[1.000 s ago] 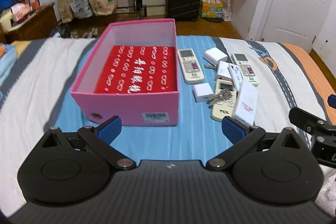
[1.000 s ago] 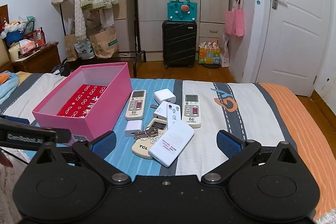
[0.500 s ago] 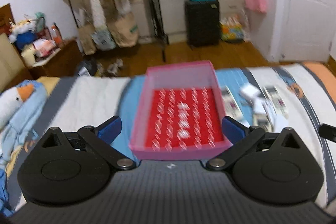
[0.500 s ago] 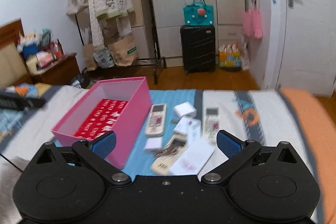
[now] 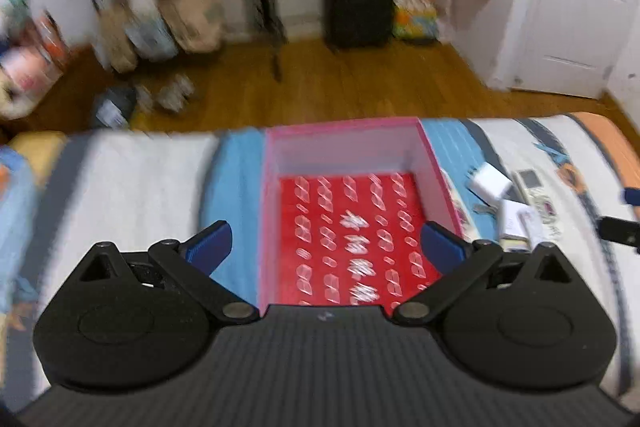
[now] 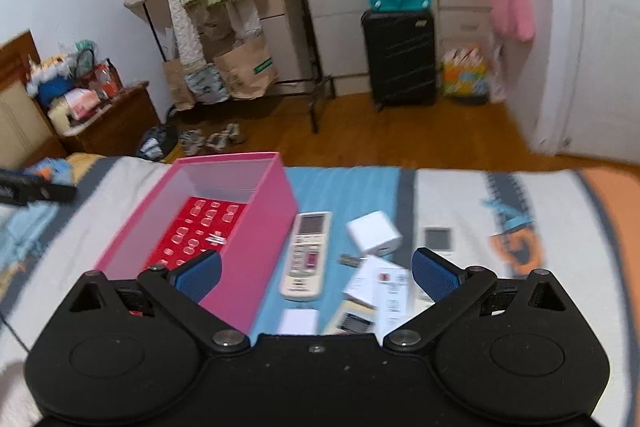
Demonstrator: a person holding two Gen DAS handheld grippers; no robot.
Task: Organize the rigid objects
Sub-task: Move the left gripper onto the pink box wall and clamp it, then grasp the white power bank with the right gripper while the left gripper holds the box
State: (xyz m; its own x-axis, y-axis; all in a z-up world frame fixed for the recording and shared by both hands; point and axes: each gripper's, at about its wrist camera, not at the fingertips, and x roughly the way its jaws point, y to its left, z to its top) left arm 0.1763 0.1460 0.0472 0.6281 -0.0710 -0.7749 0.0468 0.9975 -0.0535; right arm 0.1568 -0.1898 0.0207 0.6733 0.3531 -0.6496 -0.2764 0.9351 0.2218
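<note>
Nothing is getting packed yet — the pink box [image 6: 224,227] is sitting on the bed [image 6: 460,195] holding only its red liner [image 5: 352,235], and every loose item is lying outside it. Just right of the box: a remote [image 6: 306,255], a white charger [image 6: 374,237], keys [image 6: 350,259], a white card box [image 6: 384,287], a second remote [image 6: 438,239] and a small white cube [image 6: 298,321], all bunched together. So the whole sort is still waiting to be done.

The left tool [image 5: 326,245] is hanging over the box with its jaws spread wide, gripping nothing. The right tool [image 6: 316,271] is equally wide open and empty, hovering above the pile.

Compared with a second ago, both tools are closing in — the left one is swinging from the box's front label to right above its interior, and the right is dropping nearer the remotes. The items themselves are not shifting.
</note>
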